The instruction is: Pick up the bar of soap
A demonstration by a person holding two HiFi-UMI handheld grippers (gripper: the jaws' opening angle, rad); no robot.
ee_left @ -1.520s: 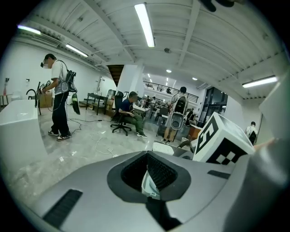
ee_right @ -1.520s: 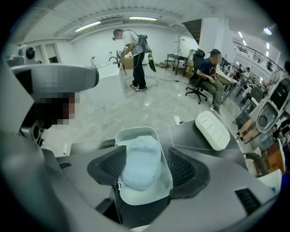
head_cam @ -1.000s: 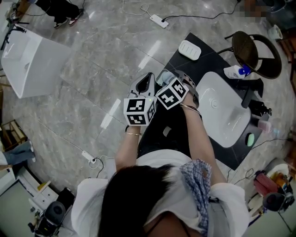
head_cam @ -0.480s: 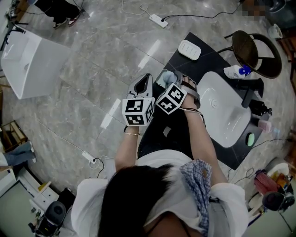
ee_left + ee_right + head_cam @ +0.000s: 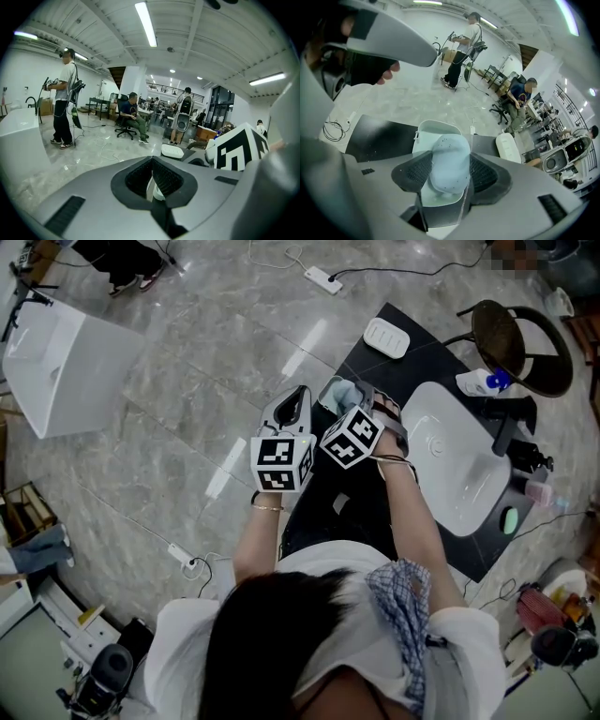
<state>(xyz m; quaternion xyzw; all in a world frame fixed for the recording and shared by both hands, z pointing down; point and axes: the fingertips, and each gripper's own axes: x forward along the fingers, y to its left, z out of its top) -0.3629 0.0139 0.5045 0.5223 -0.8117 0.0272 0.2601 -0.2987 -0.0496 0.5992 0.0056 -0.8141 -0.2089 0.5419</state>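
One rounded, speckled soap bar (image 5: 449, 161)

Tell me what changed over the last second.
The right hand-held gripper has just been closing its jaws onto the pale blue bar of soap, which now sits between its pads above the white soap dish. Its marker cube turned a little. The left hand-held gripper stayed where it was, jaws together, and the sink is unchanged.

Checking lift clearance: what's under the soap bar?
A pale soap dish on the black counter. The soap bar covers the dish's middle, so any gap beneath cannot be seen.
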